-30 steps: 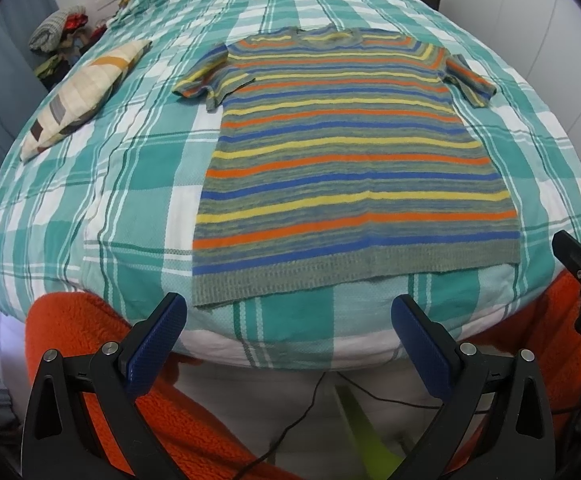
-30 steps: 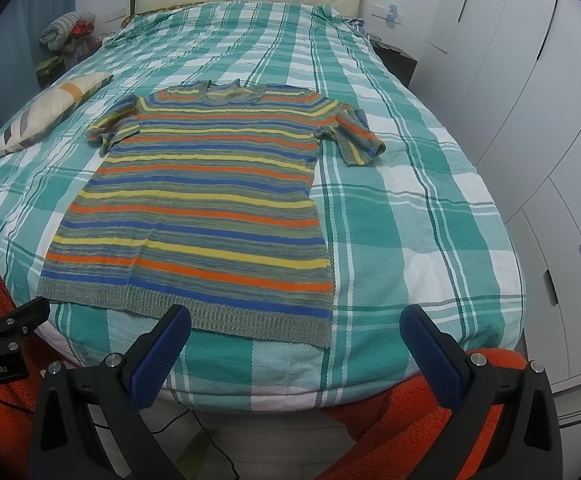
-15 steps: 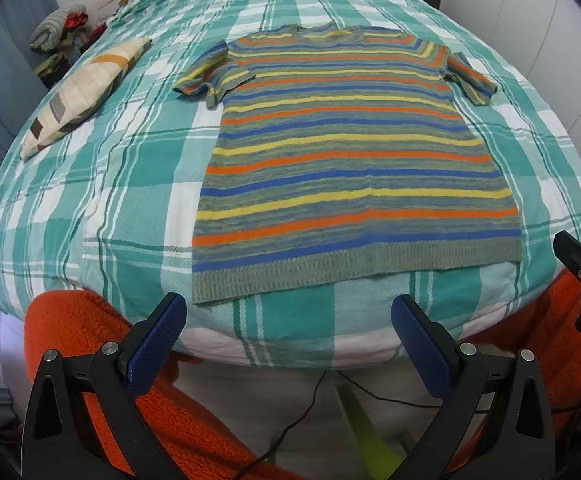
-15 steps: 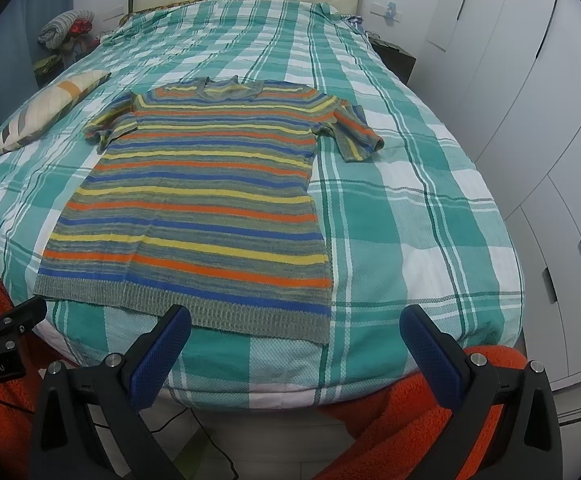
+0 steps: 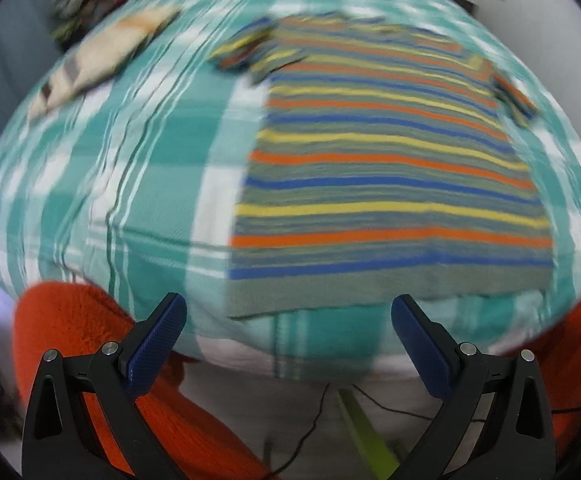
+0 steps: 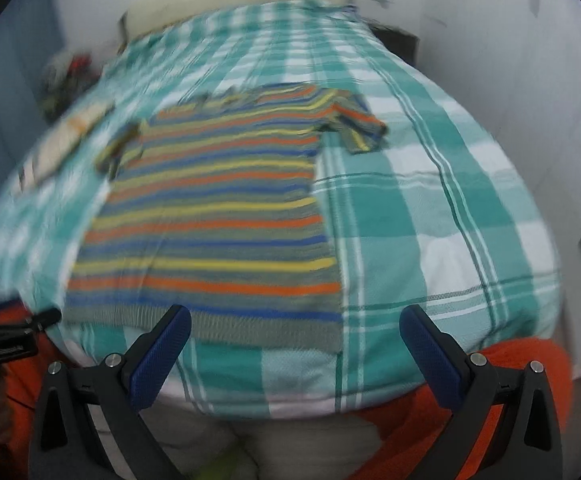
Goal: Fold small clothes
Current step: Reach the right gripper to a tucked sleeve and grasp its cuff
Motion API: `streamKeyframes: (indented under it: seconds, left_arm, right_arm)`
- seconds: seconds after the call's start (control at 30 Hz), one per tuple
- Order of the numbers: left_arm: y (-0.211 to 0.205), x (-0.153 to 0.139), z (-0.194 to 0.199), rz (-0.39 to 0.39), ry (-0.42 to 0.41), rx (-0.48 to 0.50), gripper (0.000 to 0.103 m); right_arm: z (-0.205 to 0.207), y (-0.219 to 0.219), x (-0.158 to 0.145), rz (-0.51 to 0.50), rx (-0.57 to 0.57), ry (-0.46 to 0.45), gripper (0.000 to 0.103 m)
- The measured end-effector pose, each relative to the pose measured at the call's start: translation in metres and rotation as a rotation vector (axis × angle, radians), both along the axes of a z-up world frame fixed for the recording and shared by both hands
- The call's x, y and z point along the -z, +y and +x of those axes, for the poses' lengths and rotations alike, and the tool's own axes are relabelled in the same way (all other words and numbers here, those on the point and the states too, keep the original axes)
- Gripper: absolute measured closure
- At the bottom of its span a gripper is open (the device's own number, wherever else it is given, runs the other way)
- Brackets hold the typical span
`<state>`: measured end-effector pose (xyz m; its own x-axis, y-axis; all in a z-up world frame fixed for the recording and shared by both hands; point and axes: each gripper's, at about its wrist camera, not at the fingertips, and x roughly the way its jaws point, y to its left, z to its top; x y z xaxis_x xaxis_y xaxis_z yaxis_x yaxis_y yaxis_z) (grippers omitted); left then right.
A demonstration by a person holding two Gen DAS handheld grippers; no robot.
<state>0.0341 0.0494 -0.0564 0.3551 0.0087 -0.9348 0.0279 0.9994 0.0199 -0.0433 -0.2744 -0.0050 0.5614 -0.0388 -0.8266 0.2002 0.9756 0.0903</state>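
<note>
At lower frame, the left gripper (image 5: 288, 316) and right gripper (image 6: 294, 326) gape wide, blue textured pads empty. Just beyond lies the striped knit shirt (image 5: 386, 184), flat, hem nearest, on the teal plaid bedspread (image 6: 430, 208). A pillow (image 5: 98, 64) rests upper left.

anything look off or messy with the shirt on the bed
Nothing stands out. The striped shirt lies flat and spread out on the checked bed cover, sleeves out, hem near the bed's edge. Both pictures are motion-blurred, so small wrinkles cannot be judged.

Black frames, silver screws, blue-padded fingers (image 5: 158, 340), orange fleece (image 5: 70, 320).
</note>
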Motion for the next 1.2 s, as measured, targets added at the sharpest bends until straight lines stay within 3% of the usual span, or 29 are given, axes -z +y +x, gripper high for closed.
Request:
streamKeyframes:
  seconds: [0.07, 0.17, 0.27, 0.37, 0.43, 0.53, 0.6, 0.63, 0.7, 0.87, 0.93, 0.97, 1.07, 1.13, 1.2]
  left_arm:
    - [0.020, 0.017, 0.012, -0.043, 0.036, -0.029, 0.001]
    - [0.030, 0.040, 0.024, -0.044, 0.073, -0.026, 0.001]
    - [0.027, 0.058, 0.035, -0.050, 0.094, 0.007, 0.001]
    - [0.018, 0.068, 0.043, -0.022, 0.080, 0.040, 0.002]
    - [0.012, 0.073, 0.045, -0.001, 0.064, 0.064, 0.002]
    - [0.008, 0.075, 0.042, 0.023, 0.041, 0.082, 0.002]
    - [0.006, 0.076, 0.037, 0.032, 0.030, 0.093, 0.004]
    - [0.005, 0.077, 0.035, 0.038, 0.027, 0.096, 0.005]
    - [0.002, 0.075, 0.029, 0.055, 0.016, 0.101, 0.006]
    - [-0.004, 0.072, 0.018, 0.110, 0.006, 0.106, 0.006]
    - [-0.005, 0.067, 0.014, 0.116, -0.006, 0.098, 0.007]
    - [-0.004, 0.063, 0.014, 0.116, -0.020, 0.091, 0.007]
    - [0.005, 0.048, 0.011, 0.077, -0.082, 0.051, 0.007]
    - [0.010, 0.038, 0.008, 0.048, -0.128, 0.013, 0.007]
    - [0.016, 0.034, 0.010, 0.021, -0.156, -0.024, 0.006]
  right_arm:
    - [0.005, -0.034, 0.015, 0.082, 0.060, 0.032, 0.000]
    - [0.016, -0.062, 0.048, 0.165, 0.069, 0.138, 0.000]
    - [0.028, -0.061, 0.079, 0.220, -0.003, 0.230, 0.001]
    - [0.043, -0.054, 0.100, 0.297, -0.043, 0.241, 0.004]
    - [0.053, -0.050, 0.112, 0.305, -0.052, 0.256, 0.011]
    - [0.061, -0.042, 0.125, 0.232, -0.054, 0.290, 0.020]
    - [0.059, -0.036, 0.123, 0.232, -0.086, 0.277, 0.034]
    - [0.059, -0.034, 0.121, 0.244, -0.094, 0.276, 0.047]
    - [0.058, -0.033, 0.119, 0.263, -0.102, 0.272, 0.098]
    - [0.051, -0.039, 0.134, 0.287, -0.040, 0.330, 0.097]
    - [0.054, -0.030, 0.129, 0.242, -0.052, 0.338, 0.097]
    - [0.055, -0.027, 0.126, 0.220, -0.059, 0.338, 0.093]
    - [0.058, -0.026, 0.110, 0.209, -0.074, 0.332, 0.063]
    - [0.059, -0.039, 0.092, 0.207, -0.079, 0.278, 0.059]
    - [0.072, -0.056, 0.068, 0.118, -0.080, 0.209, 0.059]
